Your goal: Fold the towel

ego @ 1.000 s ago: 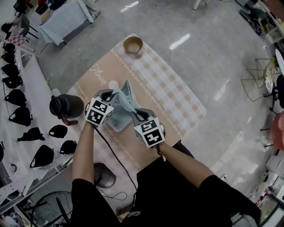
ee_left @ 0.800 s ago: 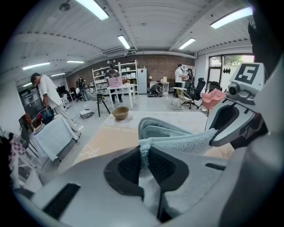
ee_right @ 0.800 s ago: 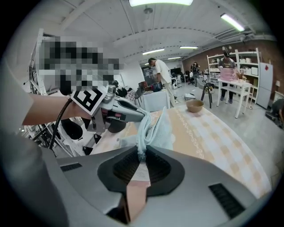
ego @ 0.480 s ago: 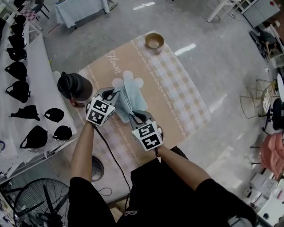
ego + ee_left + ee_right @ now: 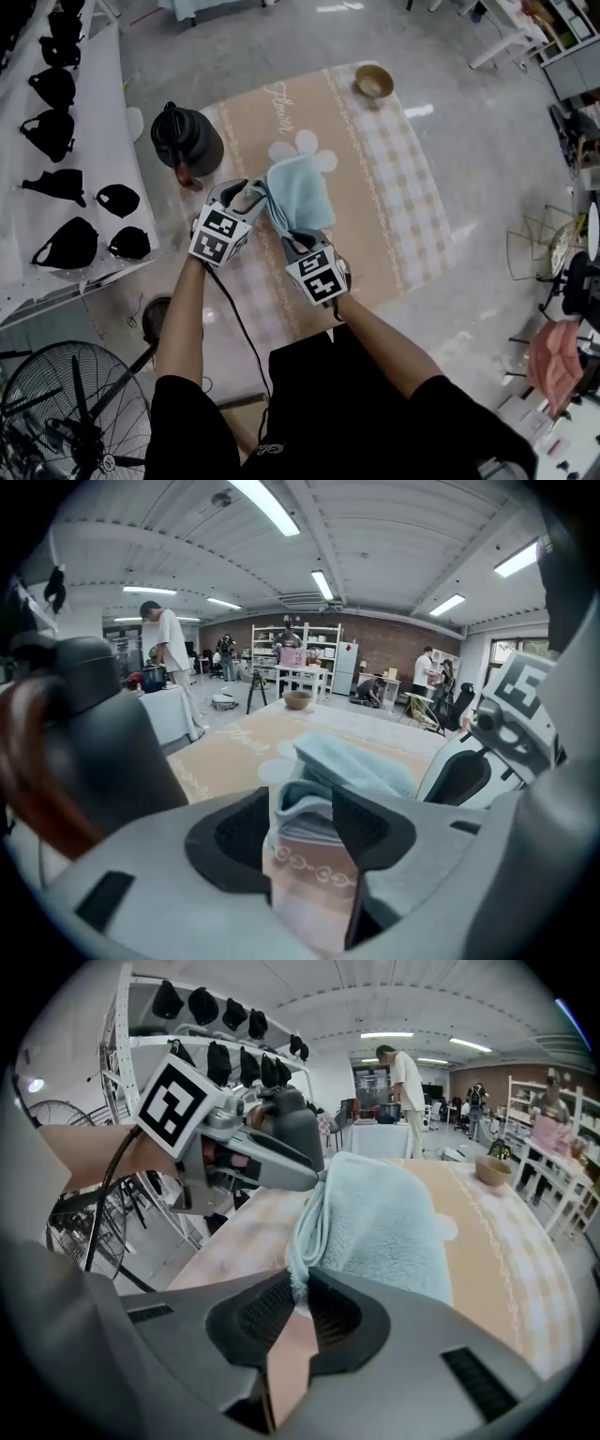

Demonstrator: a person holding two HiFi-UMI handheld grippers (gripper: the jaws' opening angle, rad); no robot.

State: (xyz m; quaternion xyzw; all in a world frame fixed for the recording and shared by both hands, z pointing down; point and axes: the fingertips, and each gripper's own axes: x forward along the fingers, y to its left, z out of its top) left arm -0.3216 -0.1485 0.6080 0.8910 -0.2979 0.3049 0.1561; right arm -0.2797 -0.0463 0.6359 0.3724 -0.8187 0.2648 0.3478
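A light blue towel point(image 5: 300, 192) lies folded in a bundle on the beige checked tablecloth point(image 5: 375, 187), its far edge over the white flower print. My left gripper point(image 5: 255, 193) is at the towel's near-left corner. Its jaws have just been opening and now stand apart, with the towel's edge point(image 5: 309, 799) loose between them point(image 5: 302, 808). My right gripper point(image 5: 292, 241) is at the near-right corner, shut on a fold of the towel point(image 5: 384, 1232). In the right gripper view its pads point(image 5: 302, 1296) pinch the cloth, and the left gripper point(image 5: 281, 1152) shows just beyond.
A black jug point(image 5: 187, 141) stands at the table's left edge, close to the left gripper. A wooden bowl point(image 5: 373, 81) sits at the far edge. A white shelf with black caps point(image 5: 70, 244) runs along the left, and a floor fan point(image 5: 56, 412) stands below it.
Both grippers carried the towel forward across the table and lowered it, so its far edge now rests on the flower print. The left jaws went from closed on the towel to apart.
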